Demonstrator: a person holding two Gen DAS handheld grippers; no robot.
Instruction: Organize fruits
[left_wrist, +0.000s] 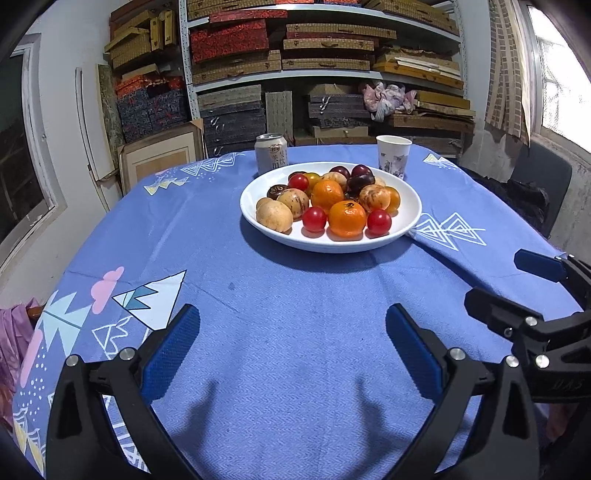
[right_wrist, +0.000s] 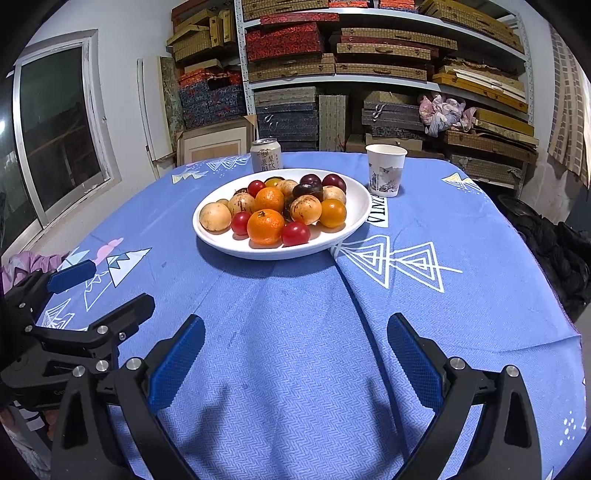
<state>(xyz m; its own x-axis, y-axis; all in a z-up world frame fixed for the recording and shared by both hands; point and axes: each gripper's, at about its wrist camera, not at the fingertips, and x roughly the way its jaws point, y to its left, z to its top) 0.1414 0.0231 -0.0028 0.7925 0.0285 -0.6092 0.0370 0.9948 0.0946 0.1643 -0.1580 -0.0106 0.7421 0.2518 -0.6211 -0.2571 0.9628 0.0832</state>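
A white plate (left_wrist: 406, 218) (right_wrist: 354, 218) holds a pile of fruit: oranges (left_wrist: 347, 218) (right_wrist: 265, 226), red cherry tomatoes (left_wrist: 314, 219) (right_wrist: 295, 233), tan round fruits (left_wrist: 274, 216) (right_wrist: 215, 216) and dark plums (left_wrist: 360, 181) (right_wrist: 308, 190). It sits past the middle of the blue tablecloth. My left gripper (left_wrist: 291, 347) is open and empty, low over the cloth in front of the plate. My right gripper (right_wrist: 295, 350) is open and empty too, beside the left one. Each shows in the other's view, the right gripper (left_wrist: 517, 284) and the left gripper (right_wrist: 103, 284).
A drink can (left_wrist: 271, 153) (right_wrist: 266, 155) and a paper cup (left_wrist: 393, 157) (right_wrist: 385, 170) stand just behind the plate. The blue tablecloth (left_wrist: 288, 288) (right_wrist: 295, 295) has a fold near the plate's right side. Shelves of boxes (left_wrist: 325, 62) fill the back wall. A dark chair (left_wrist: 532, 192) stands at the right.
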